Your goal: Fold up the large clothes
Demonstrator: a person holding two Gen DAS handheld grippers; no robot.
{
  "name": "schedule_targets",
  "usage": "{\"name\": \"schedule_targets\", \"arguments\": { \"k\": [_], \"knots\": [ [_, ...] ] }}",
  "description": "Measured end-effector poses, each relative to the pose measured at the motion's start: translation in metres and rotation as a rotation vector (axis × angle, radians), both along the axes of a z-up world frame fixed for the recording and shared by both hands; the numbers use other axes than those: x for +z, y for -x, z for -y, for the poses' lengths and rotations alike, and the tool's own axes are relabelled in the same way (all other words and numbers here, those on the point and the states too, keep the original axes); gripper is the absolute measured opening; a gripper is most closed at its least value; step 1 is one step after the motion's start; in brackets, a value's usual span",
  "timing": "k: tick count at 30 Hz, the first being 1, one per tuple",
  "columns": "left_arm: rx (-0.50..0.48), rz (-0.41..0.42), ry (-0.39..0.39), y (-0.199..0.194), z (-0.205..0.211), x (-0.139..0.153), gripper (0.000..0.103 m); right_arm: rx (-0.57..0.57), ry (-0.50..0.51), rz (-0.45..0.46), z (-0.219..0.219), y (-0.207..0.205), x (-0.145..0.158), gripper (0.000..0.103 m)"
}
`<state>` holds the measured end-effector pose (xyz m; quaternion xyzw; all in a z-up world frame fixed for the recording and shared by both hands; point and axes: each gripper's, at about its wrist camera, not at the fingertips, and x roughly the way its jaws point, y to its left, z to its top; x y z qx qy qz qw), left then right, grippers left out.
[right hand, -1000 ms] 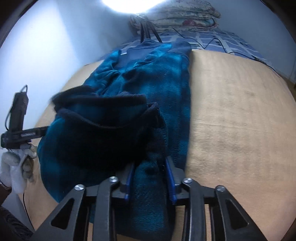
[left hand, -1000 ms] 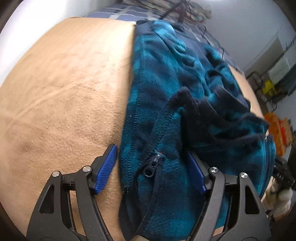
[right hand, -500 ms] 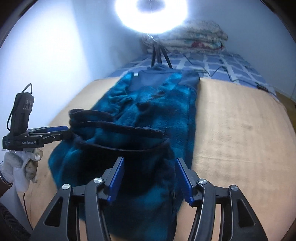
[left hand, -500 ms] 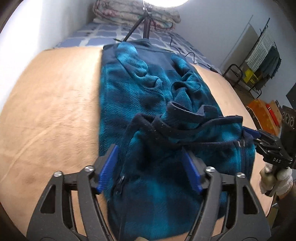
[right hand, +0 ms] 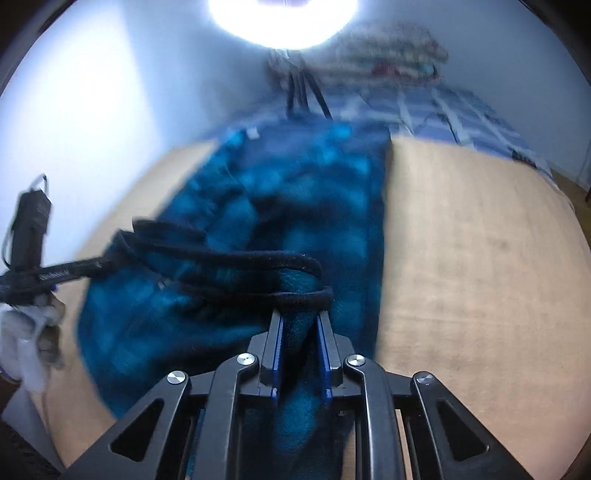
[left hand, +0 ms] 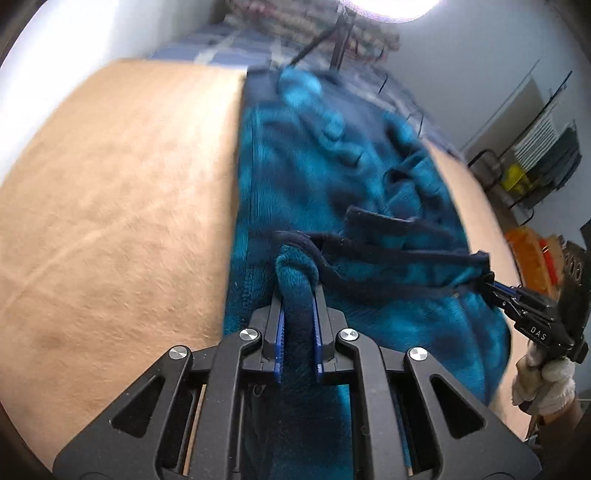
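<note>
garment: teal and navy fleece jacket, lies lengthwise on tan blanket, near end raised off the surface
left gripper: jaws have just been closing, now clamped on a fold of the fleece at the dark hem band; blue pads press both sides
right gripper: jaws have just been closing, now pinching a bunch of the same hem edge; fabric between pads
hem: pulled taut between the two grippers, dark band runs straight across
other gripper in view: right one seen at right edge of left view, gloved hand on it
far end: jacket reaches a blue checked sheet
background: ring light on tripod, folded quilts
blur: both views motion-blurred
</note>
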<state>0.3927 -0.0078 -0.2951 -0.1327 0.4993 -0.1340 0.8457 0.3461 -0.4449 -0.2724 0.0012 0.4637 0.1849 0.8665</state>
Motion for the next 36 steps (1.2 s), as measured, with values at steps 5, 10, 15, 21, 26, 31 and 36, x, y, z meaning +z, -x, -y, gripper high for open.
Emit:
{"name": "schedule_targets", "arguments": {
  "k": [5, 10, 15, 21, 26, 31, 36],
  "knots": [
    [-0.026, 0.098, -0.041, 0.012, 0.000, 0.024, 0.048, 0.005, 0.090, 0.056, -0.013, 0.011, 0.014, 0.024],
    [-0.081, 0.198, -0.027, 0.024, 0.011, 0.053, 0.049, 0.004, 0.015, 0.256, -0.008, 0.037, 0.051, 0.042],
    [-0.141, 0.202, -0.075, 0.012, 0.044, 0.052, 0.049, 0.057, -0.047, 0.199, -0.033, 0.014, 0.050, 0.045],
    [-0.158, 0.109, -0.128, -0.013, 0.061, 0.002, 0.049, 0.100, 0.047, 0.084, -0.059, -0.011, 0.006, 0.036],
    [-0.180, 0.122, -0.140, -0.015, 0.064, 0.001, 0.050, 0.105, 0.077, 0.041, -0.064, -0.018, -0.016, 0.036],
    [-0.122, 0.075, 0.097, -0.011, 0.021, 0.022, 0.070, 0.107, -0.074, 0.044, -0.031, -0.012, 0.008, 0.057],
    [-0.014, 0.034, 0.128, 0.000, -0.032, 0.019, 0.084, 0.009, -0.142, 0.065, 0.027, 0.001, 0.008, 0.087]
  ]
}}
